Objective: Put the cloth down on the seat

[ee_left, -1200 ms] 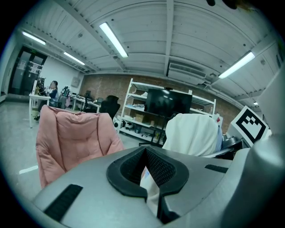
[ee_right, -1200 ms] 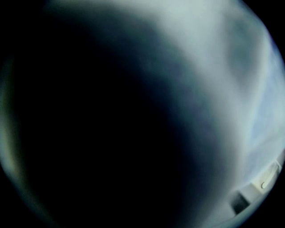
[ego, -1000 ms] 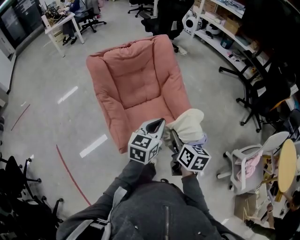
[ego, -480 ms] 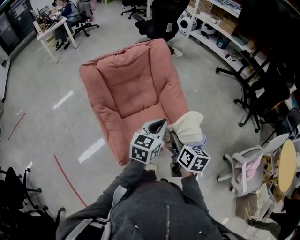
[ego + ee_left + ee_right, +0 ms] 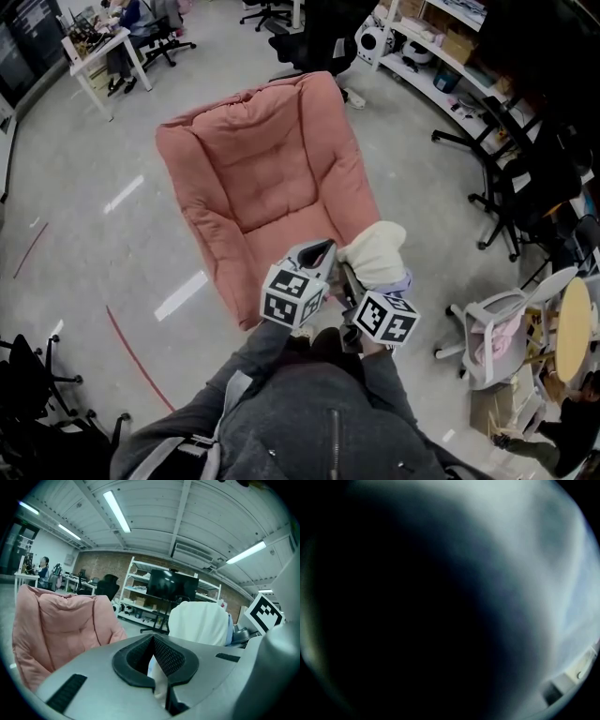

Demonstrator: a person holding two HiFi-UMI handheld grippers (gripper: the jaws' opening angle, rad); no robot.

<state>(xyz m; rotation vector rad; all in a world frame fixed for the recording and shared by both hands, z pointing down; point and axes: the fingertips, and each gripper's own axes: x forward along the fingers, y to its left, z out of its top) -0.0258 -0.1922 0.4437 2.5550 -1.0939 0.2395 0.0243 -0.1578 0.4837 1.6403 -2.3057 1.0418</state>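
Observation:
A pink padded armchair (image 5: 267, 164) stands on the grey floor ahead of me; it also fills the left of the left gripper view (image 5: 61, 625). The cream cloth (image 5: 375, 251) is bunched in the air just off the chair's front right corner. My left gripper (image 5: 317, 251) is shut, and a thin fold of the cloth (image 5: 161, 684) is pinched between its jaws (image 5: 155, 667). My right gripper (image 5: 366, 281) sits under the bundle with its jaws hidden, and it carries the bulk of the cloth. Cloth (image 5: 511, 573) covers the right gripper view entirely.
Black office chairs (image 5: 516, 187) and shelving (image 5: 422, 47) line the right side. A white chair (image 5: 492, 337) with something pink on it stands at my right. A desk with a seated person (image 5: 103, 47) is far left. More black chairs (image 5: 37, 375) are lower left.
Both grippers and the cloth have come slightly nearer the armchair's front edge. Both grips look the same.

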